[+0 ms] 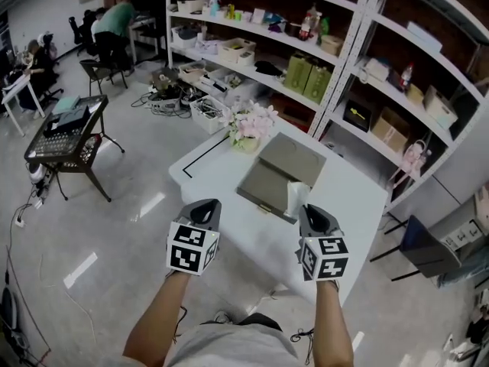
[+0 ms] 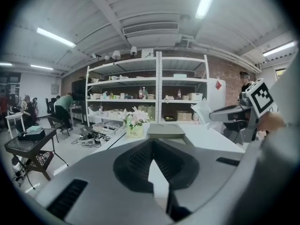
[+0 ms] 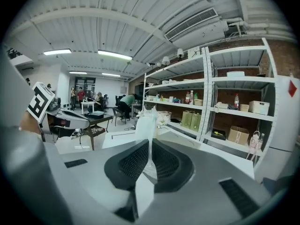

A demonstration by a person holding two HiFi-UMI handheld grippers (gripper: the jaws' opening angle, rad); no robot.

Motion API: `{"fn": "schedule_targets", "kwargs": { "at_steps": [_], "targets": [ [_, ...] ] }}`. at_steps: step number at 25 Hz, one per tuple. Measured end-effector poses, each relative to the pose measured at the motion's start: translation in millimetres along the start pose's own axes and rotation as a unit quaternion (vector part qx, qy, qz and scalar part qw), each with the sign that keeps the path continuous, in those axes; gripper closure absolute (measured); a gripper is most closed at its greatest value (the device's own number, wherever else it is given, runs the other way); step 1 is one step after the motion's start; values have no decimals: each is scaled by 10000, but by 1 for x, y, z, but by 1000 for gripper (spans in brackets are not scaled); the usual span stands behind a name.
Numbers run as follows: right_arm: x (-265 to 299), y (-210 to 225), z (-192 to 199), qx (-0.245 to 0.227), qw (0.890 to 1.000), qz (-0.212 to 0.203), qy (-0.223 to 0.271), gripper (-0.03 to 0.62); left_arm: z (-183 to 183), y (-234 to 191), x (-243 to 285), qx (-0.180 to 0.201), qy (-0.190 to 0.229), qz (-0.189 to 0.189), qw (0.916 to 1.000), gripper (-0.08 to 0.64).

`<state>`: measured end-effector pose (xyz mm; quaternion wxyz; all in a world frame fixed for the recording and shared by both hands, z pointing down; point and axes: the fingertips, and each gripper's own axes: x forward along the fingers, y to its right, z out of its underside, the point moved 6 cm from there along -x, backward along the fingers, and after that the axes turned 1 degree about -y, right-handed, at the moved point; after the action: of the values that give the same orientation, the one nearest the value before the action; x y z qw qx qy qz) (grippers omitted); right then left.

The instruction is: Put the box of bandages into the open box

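1. Key relation: in the head view the open box (image 1: 279, 176) sits mid-frame on the white table (image 1: 348, 201). It lies just above and slightly left of the right gripper (image 1: 309, 211). The move is likely short: forward and a bit toward frame-left.
2. The thing carried is a thin, pale, see-through packet (image 1: 296, 196), prob. the bandages, though no print is readable. It stands upright out of the right gripper, and its top overlaps the box's near right corner in the head view. Whether it's over the box or short of it, can't tell.
3. Packet axis: the long side points up and away from the jaws. In the right gripper view the packet (image 3: 146, 123) shows nearly edge-on, a narrow pale strip at frame centre.
4. Right gripper (image 3: 150, 146): jaws closed down on the packet's lower edge — only a sliver of it sits between the pads.
5. Left gripper (image 1: 208, 205): lower left of centre in the head view, off the box's near left corner and clear of it. The left gripper (image 2: 152, 142) has its jaw tips together w/ nothing between them.
6. The left gripper view shows the box (image 2: 165, 130) dead ahead and the packet (image 2: 204, 112) at mid-right — so the right side is the nearer, loaded one.
7. A flower pot (image 1: 252, 125) stands just past the box's far left corner, away from the likely path.
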<state>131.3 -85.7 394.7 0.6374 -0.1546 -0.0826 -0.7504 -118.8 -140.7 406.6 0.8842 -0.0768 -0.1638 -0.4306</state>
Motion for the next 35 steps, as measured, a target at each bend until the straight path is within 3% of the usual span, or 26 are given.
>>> {"fn": "schedule_targets", "kwargs": {
  "at_steps": [13,19,26,35],
  "targets": [
    [71,33,-5,-219,9994,-77,-273,568,-8,-21,54,41,-110,11,9999,558],
    [114,48,0,-317,9976,-298,-541,568,-17,-31,84,52,-199,-83,9998,558],
    [156,61,18,-463,9934,-495,-926,566,-18,-34,114,58,-381,-146,9992,558],
    [196,59,55,-698,9801,-911,-1622,566,-15,-44,134,-6,-538,-333,9980,558]
  ]
}}
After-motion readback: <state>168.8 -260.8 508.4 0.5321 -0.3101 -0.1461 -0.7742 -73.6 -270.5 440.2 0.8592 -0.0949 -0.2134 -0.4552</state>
